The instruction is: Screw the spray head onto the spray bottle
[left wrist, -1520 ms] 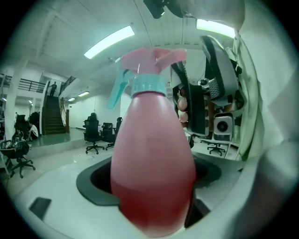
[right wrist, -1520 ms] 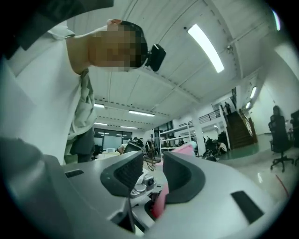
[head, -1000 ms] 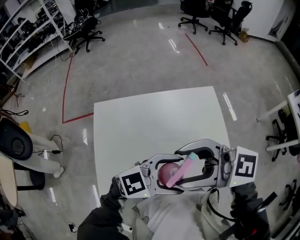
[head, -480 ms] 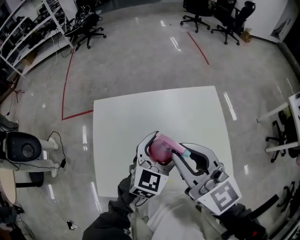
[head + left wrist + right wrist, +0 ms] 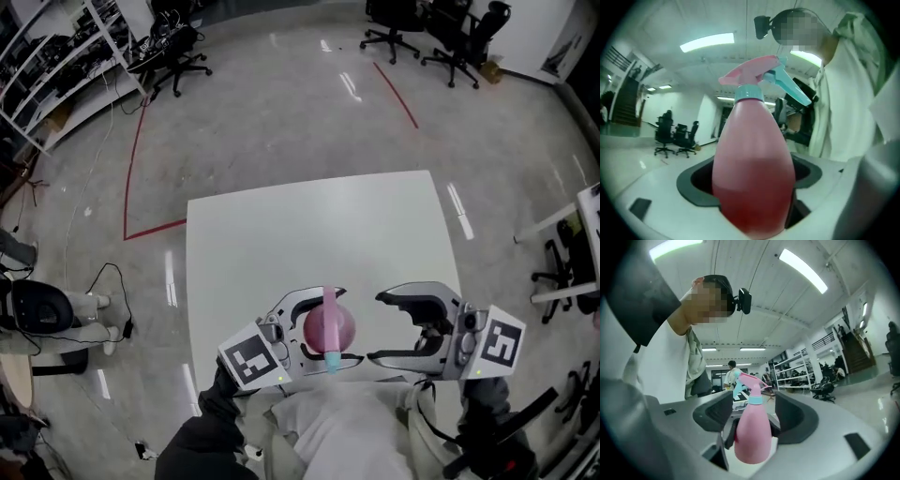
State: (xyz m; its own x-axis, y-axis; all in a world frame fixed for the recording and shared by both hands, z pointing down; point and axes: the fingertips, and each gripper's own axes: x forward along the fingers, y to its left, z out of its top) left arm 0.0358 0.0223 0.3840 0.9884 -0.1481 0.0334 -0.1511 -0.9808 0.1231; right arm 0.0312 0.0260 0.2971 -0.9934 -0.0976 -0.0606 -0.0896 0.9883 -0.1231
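The left gripper (image 5: 330, 328) clenches the pink spray bottle (image 5: 752, 178) at the white table's (image 5: 281, 234) six o'clock. The right gripper (image 5: 377, 328), its jaws just opened and empty, stands at the bottle's three o'clock. The spray head (image 5: 750, 72) sits on its teal collar (image 5: 749, 93), apparently screwed on, though how tightly I cannot tell. The bottle is smooth, teardrop-shaped, translucent plastic, part full.
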